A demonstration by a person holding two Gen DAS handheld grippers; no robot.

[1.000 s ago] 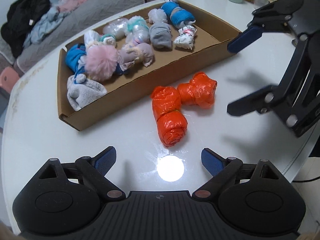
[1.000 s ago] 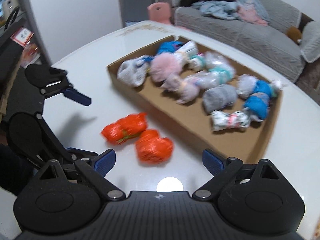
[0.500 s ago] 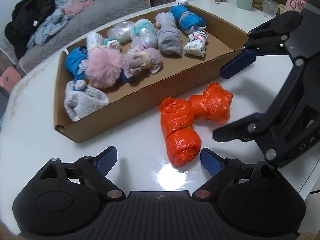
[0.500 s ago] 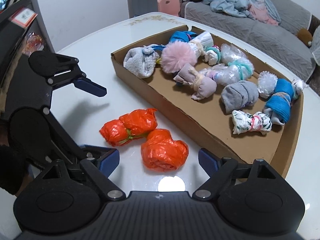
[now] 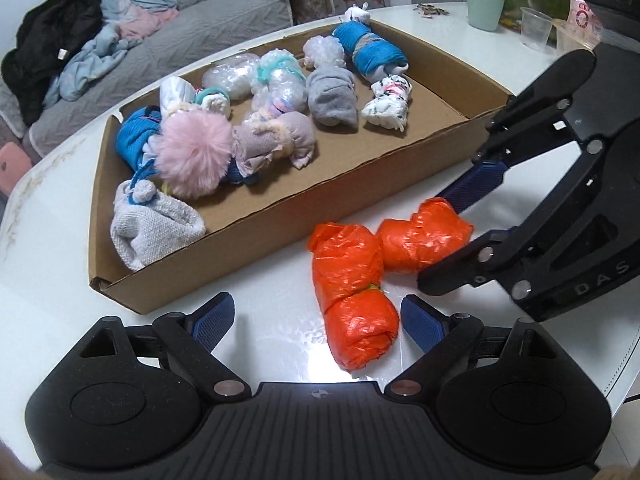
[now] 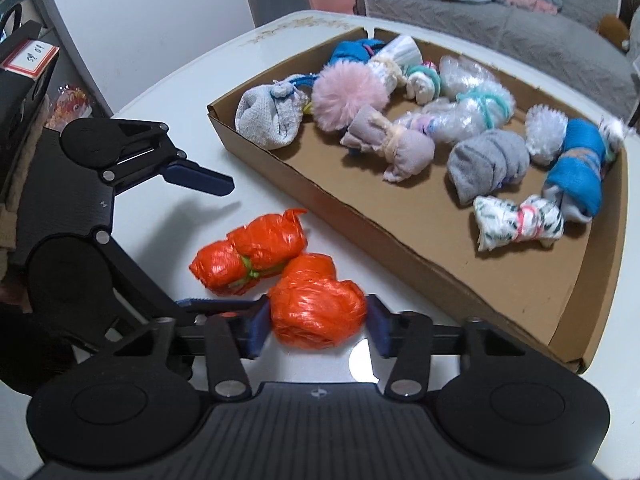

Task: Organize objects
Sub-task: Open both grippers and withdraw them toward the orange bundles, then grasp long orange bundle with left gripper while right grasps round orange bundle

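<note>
Two orange plastic-wrapped bundles lie on the white table in front of a cardboard tray (image 5: 280, 216) (image 6: 400, 248) that holds several rolled socks and wrapped bundles. My right gripper (image 6: 318, 324) (image 5: 440, 240) is closing its jaws on the rounder orange bundle (image 6: 316, 304) (image 5: 420, 240), and both blue pads touch its sides. The longer orange bundle (image 5: 352, 280) (image 6: 248, 258), tied with a green band, lies beside it. My left gripper (image 5: 316, 318) (image 6: 208, 240) stands open, with the near end of that longer bundle between its fingers, closer to the right one and untouched.
A green cup (image 5: 485, 6) and a clear plastic cup (image 5: 536, 28) stand at the table's far right. A grey sofa (image 5: 180, 20) with piled clothes lies behind the table. The two grippers are close together, almost crossing over the bundles.
My right gripper came down over the rounder orange bundle and its jaws closed in from wide open to touching it. My left gripper moved nearer, so the longer bundle now lies between its fingers.
</note>
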